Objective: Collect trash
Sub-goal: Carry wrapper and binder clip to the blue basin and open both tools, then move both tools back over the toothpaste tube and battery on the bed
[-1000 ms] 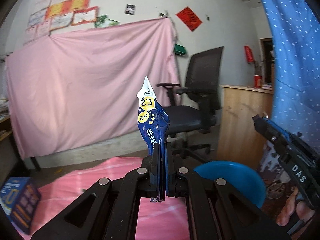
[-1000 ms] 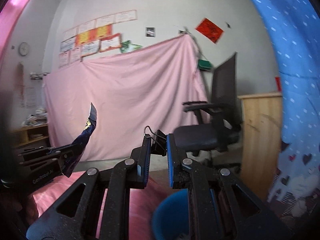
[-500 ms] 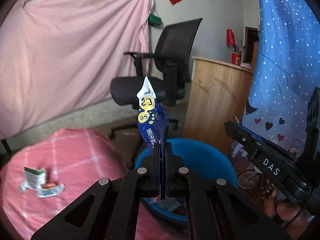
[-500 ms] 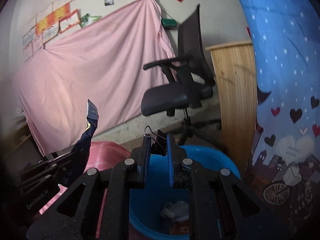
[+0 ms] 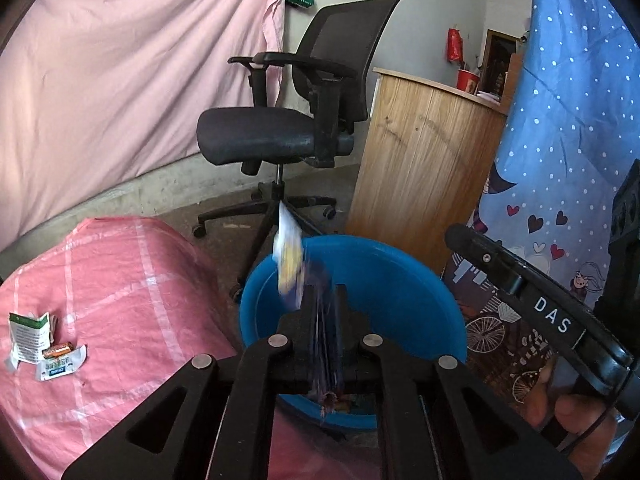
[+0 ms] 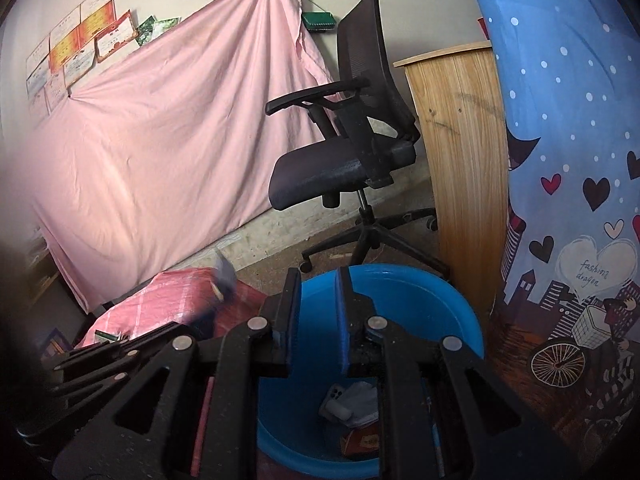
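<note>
My left gripper has its jaws parted a little, with the blue snack wrapper blurred between them; I cannot tell whether they grip it or merely flank it. It hangs over the near rim of the blue basin. My right gripper stands apart with nothing between its blue pads, directly above the basin's inside, where several discarded pieces lie at the bottom. Left of the basin, on the pink checked cloth, lie two torn packets. Behind the basin stand an office chair and a wooden counter.
</note>
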A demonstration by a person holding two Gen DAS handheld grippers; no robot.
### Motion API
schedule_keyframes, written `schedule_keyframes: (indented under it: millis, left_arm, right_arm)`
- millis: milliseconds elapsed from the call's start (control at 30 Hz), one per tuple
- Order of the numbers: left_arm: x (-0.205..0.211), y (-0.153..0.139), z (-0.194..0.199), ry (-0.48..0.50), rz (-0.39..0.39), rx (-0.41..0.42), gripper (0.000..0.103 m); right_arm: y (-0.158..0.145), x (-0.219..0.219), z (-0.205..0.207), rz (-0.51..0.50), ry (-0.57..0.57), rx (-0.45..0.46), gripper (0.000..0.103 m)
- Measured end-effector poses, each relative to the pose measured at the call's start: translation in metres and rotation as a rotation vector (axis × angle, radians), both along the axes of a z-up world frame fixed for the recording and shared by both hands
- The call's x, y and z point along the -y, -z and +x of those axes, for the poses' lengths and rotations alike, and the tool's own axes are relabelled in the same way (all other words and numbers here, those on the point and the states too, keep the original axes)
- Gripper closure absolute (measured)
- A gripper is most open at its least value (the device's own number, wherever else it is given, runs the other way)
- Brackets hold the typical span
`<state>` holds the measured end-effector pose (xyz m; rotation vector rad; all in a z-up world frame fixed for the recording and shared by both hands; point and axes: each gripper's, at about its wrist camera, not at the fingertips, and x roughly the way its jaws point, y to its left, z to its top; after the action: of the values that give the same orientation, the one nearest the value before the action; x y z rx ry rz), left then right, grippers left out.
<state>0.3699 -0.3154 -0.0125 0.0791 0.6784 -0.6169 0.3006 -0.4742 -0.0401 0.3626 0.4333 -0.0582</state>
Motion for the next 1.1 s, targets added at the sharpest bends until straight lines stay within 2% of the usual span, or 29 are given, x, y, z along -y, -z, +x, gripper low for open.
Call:
schedule_keyframes:
  millis: [200,367,600,667,833,933,1100]
  left_arm:
    - [-0.007,0.001,0.001,-0.028,-0.017,-0.003,0.092]
    - [-0.019,-0.004,0.0,-0.072,-0.053,0.014,0.083]
    - [-0.043,-0.017,-0.003,-0.153,-0.082,0.069,0.081]
    - [-0.054,-0.021,-0.007,-0.188,-0.095,0.098,0.073]
    - [-0.083,-0.032,-0.017,-0.258,-0.118,0.175,0.065]
    - [-0.104,-0.037,-0.025,-0.319,-0.135,0.222,0.051]
    - [-0.141,-0.043,-0.036,-0.413,-0.157,0.291,0.037]
  right_arm:
    - [-0.001,-0.003,-0.001,-0.002,-0.002,0.002,0.054]
    - [-0.003,-0.008,-0.003,-0.012,-0.004,0.018,0.049]
    - [-0.008,-0.013,-0.003,-0.03,-0.017,0.061,0.038]
    - [-0.012,-0.018,-0.004,-0.031,-0.026,0.083,0.035]
    - [-0.024,-0.035,-0.006,-0.046,-0.056,0.166,0.02]
    - [-0.035,-0.053,-0.008,-0.068,-0.08,0.224,0.011]
    - [-0.042,-0.072,-0.007,-0.091,-0.111,0.267,0.004]
